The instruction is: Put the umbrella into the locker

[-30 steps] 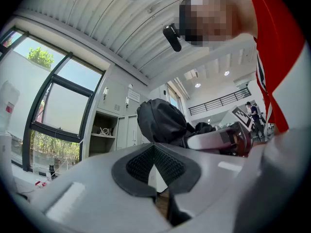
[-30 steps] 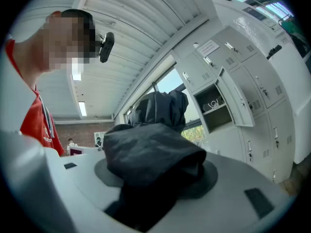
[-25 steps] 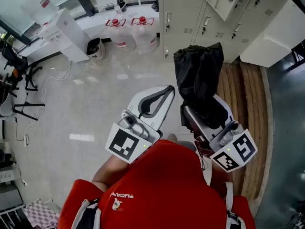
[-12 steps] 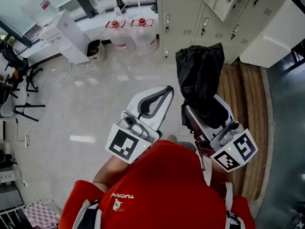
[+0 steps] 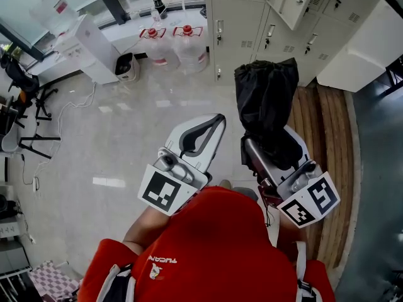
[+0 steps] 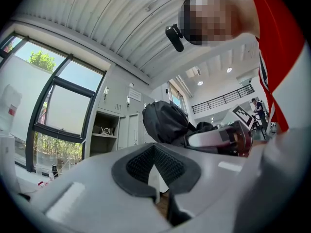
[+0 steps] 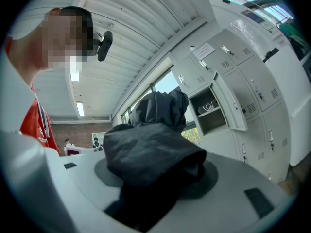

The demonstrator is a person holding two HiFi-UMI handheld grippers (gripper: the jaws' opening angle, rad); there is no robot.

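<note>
Umbrella (image 5: 266, 106), a black bundle at centre-right of the head view, clamped in the right gripper (image 5: 274, 146). Left gripper (image 5: 214, 122), centre, closed and empty. Beyond, open locker (image 7: 210, 113). Risk: loose fabric may snag the locker's door edge on insertion.

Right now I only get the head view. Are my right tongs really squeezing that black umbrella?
Observer: Yes. In the right gripper view the right tongs are closed on the folded black umbrella, which bulges over them.
Operator: What's inside the open locker?
Observer: The open locker has a white cord lying on its shelf.
Operator: And my left tongs?
Observer: The left gripper view shows the left tongs shut, with nothing between them.
</note>
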